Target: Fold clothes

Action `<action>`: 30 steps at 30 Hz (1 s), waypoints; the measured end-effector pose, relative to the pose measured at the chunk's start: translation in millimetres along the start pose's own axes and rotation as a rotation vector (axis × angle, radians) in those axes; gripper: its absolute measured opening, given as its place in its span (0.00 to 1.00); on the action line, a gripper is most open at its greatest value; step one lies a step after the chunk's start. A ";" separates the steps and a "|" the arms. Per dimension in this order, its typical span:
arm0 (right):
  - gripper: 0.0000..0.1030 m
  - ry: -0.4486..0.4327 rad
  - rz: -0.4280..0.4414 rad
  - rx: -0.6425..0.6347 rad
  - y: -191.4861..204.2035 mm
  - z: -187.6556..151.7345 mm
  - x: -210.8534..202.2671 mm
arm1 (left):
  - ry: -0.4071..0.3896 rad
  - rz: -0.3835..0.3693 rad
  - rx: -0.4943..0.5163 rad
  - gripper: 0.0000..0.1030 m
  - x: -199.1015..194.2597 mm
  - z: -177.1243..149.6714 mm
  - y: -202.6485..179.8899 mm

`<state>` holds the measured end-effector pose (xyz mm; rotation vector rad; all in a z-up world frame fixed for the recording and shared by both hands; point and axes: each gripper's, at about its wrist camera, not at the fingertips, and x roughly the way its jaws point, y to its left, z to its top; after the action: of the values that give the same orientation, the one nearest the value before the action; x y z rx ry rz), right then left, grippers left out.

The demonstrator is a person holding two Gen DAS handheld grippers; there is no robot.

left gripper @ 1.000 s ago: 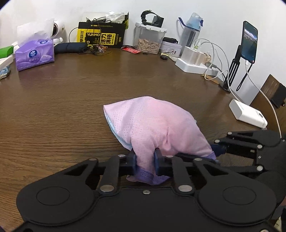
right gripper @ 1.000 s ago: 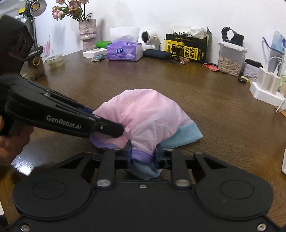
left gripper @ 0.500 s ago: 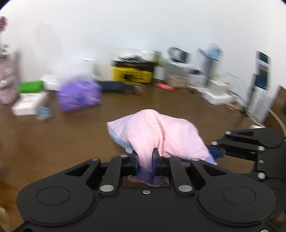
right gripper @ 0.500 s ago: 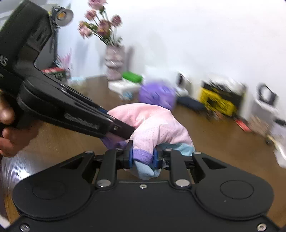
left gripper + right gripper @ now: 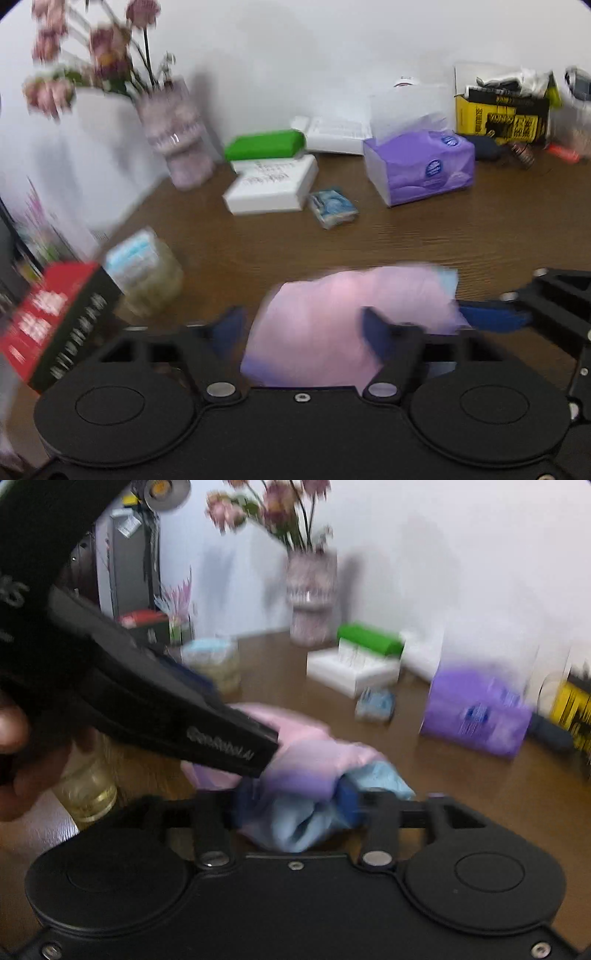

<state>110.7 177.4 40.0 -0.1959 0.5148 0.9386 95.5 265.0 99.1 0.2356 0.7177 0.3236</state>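
Note:
A folded pink garment [image 5: 332,310] with a light blue lining lies bunched on the brown table [image 5: 406,240], blurred by motion. My left gripper [image 5: 303,332] has its jaws spread wide around the pink cloth, no longer pinching it. My right gripper [image 5: 295,805] also has its jaws spread, with the purple hem and blue lining of the garment [image 5: 306,775] loose between them. The left gripper's body [image 5: 166,709] crosses the right wrist view from the left. The right gripper's blue finger [image 5: 495,315] shows at the right of the left wrist view.
A flower vase [image 5: 177,140], green and white boxes [image 5: 269,177], a purple tissue pack [image 5: 421,166], a yellow box [image 5: 498,110], a red and black box [image 5: 51,321] and a clear container [image 5: 147,273] stand around the garment on the left and far sides.
Both grippers swung to the left with the garment and then opened their jaws, letting go of the cloth. The view now faces the vase end of the table.

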 end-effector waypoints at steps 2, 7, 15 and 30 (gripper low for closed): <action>0.76 -0.014 0.001 -0.011 -3.3 -4.0 -14.2 | -0.019 -0.022 -0.002 0.83 -9.4 4.8 -3.4; 0.82 -0.090 -0.130 0.021 -39.2 -2.8 -84.6 | -0.133 -0.087 -0.021 0.93 -59.1 14.0 -33.4; 0.89 -0.087 -0.394 0.118 -102.9 -64.2 -193.3 | -0.221 -0.274 -0.119 0.98 -105.4 -21.4 -146.1; 0.89 0.062 -0.622 0.425 -139.7 -216.7 -288.1 | -0.118 -0.312 -0.091 1.00 -111.1 -99.2 -265.2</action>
<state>12.3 -193.1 -10.5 0.0060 0.6482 0.2067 5.2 -11.1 8.9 0.0539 0.6102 0.0437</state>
